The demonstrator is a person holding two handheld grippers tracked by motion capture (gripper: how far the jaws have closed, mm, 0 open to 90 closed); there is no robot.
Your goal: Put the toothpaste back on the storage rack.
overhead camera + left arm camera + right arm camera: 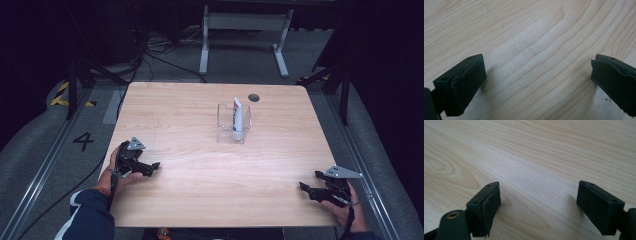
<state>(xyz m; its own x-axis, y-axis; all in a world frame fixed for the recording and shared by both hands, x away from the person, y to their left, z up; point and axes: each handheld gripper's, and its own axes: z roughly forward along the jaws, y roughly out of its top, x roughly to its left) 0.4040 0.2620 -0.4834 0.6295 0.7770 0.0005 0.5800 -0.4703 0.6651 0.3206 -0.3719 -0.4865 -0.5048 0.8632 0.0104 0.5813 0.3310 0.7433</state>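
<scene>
While both rest on the table (200, 175), left gripper (150, 167) and right gripper (307, 187) gape (empty).

The surface (210, 170) is a light wooden top with rounded corners and a visible grain. A clear plastic box (233, 123) stands on it, a little toward 1 o'clock from the middle. A small dark round hole (254, 97) is in the wood near the far edge — at about 12 o'clock from the box. The rest of the surface around the box is bare wood.
</scene>
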